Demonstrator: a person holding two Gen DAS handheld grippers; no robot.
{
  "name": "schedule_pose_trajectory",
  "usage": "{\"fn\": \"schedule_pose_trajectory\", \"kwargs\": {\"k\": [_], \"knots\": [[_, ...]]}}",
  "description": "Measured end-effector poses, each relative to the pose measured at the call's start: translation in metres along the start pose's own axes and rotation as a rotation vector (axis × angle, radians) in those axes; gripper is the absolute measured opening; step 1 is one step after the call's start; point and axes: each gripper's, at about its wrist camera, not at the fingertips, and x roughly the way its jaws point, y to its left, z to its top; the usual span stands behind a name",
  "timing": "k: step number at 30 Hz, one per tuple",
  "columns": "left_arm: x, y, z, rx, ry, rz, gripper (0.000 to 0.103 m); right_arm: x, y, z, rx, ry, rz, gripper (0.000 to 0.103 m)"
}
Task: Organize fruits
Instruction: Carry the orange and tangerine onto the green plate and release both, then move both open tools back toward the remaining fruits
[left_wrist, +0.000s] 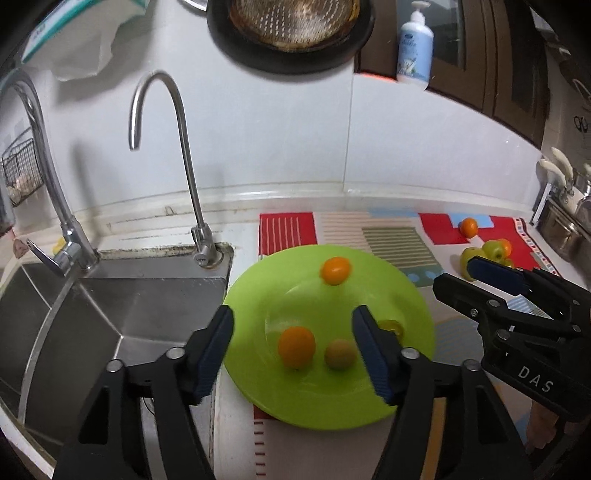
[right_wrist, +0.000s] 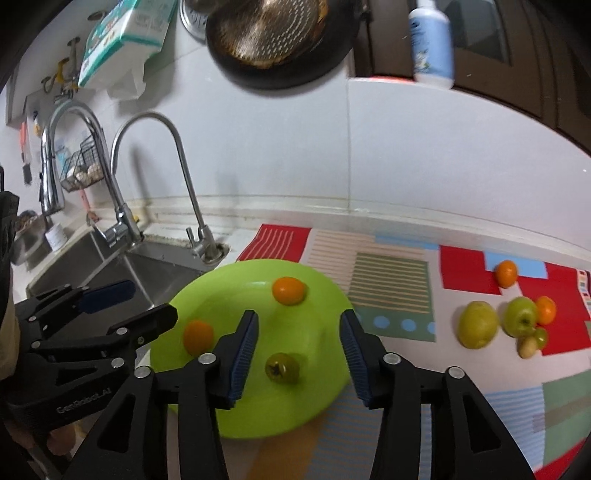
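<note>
My left gripper (left_wrist: 291, 354) jaws apart, gripping nothing; orange (left_wrist: 296, 347) and tan fruit (left_wrist: 340, 354) lie between pads on green plate (left_wrist: 332, 406). My right gripper (right_wrist: 297, 354) jaws apart, empty; small green tomato (right_wrist: 282, 367) between them. Plate count: four fruits, second orange (left_wrist: 335, 270) at far side. Plate's left rim overhangs sink (left_wrist: 110, 314). Beyond, on mat (right_wrist: 391, 280): six loose fruits, clear mat between plate and pile.

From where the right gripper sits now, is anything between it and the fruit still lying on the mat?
Nothing visible. The right gripper hovers over the green plate with jaws open and empty. Between it and the pear, apple and oranges lies only bare patterned mat.
</note>
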Motion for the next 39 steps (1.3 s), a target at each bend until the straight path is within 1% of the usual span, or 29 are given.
{"fn": "schedule_pose_trajectory", "kwargs": {"k": [2, 4, 6, 7, 13, 19, 22, 26, 29, 39], "knots": [[-0.010, -0.004, 0.000, 0.008, -0.021, -0.001, 0.072, -0.013, -0.001, -0.001, 0.006, -0.024, -0.018, 0.054], [-0.020, -0.008, 0.000, 0.014, -0.037, -0.003, 0.078, -0.025, -0.001, -0.003, 0.007, -0.041, -0.036, 0.061], [-0.028, -0.011, 0.000, 0.016, -0.054, -0.008, 0.080, -0.039, -0.002, -0.004, 0.017, -0.064, -0.054, 0.064], [-0.032, -0.013, -0.001, 0.017, -0.060, -0.010, 0.083, -0.045, -0.003, -0.005, 0.021, -0.074, -0.065, 0.068], [-0.051, -0.025, -0.001, 0.029, -0.099, -0.043, 0.091, -0.078, -0.011, -0.011, 0.052, -0.124, -0.133, 0.077], [-0.066, -0.045, 0.001, 0.056, -0.133, -0.058, 0.097, -0.105, -0.024, -0.018, 0.087, -0.158, -0.199, 0.079], [-0.071, -0.059, 0.003, 0.061, -0.142, -0.068, 0.099, -0.116, -0.035, -0.019, 0.094, -0.172, -0.221, 0.079], [-0.073, -0.079, 0.006, 0.064, -0.156, -0.066, 0.100, -0.126, -0.052, -0.019, 0.095, -0.185, -0.232, 0.079], [-0.070, -0.095, 0.010, 0.052, -0.146, -0.066, 0.100, -0.133, -0.068, -0.019, 0.085, -0.187, -0.234, 0.079], [-0.061, -0.159, 0.018, 0.074, -0.149, -0.050, 0.100, -0.149, -0.128, -0.021, 0.061, -0.186, -0.261, 0.079]]}}
